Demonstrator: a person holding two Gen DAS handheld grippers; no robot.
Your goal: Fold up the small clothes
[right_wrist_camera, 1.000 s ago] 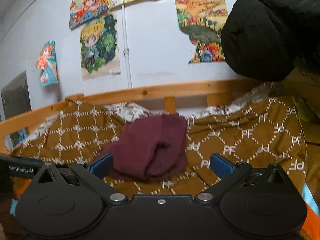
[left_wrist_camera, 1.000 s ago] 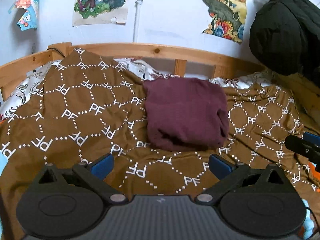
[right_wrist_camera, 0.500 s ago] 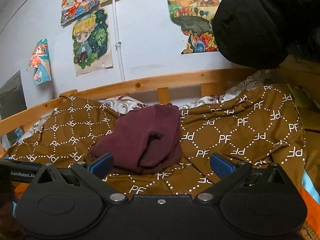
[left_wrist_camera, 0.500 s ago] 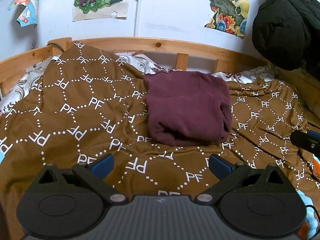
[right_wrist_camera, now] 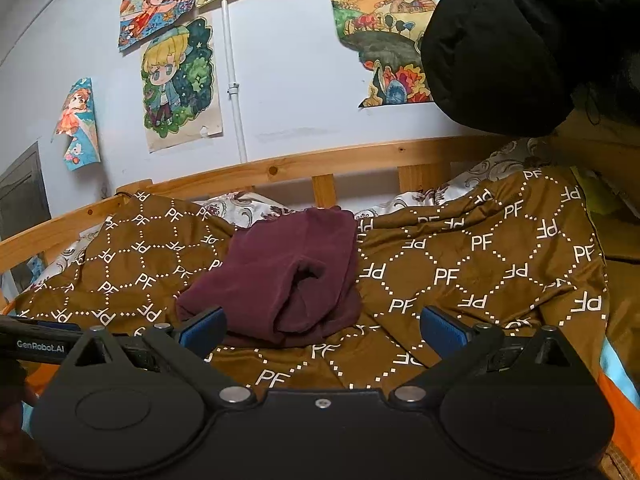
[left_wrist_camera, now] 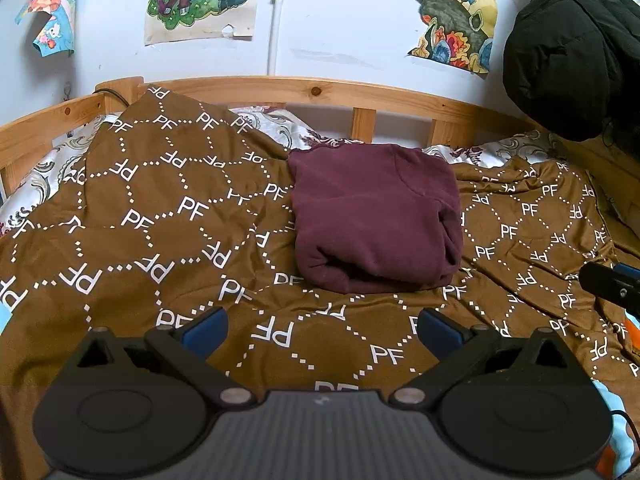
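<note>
Maroon garment lies folded on the brown blanket, at twelve o'clock from both grippers, each spread wide and empty.

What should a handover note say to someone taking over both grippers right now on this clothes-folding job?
Left gripper: open, empty, hovering over the brown blanket short of the garment.
Right gripper: open, empty, also short of the garment, viewing it from its right side.
The maroon garment lies folded into a compact bundle on the blanket, near the wooden bed rail. Neither gripper touches it.
Done: the garment looks folded, with its layered edges facing the grippers.
Left: the right-side layers gape open a little, so it may want a tidy. No other small clothes are visible to fold; the black jacket hangs off to the right.
</note>
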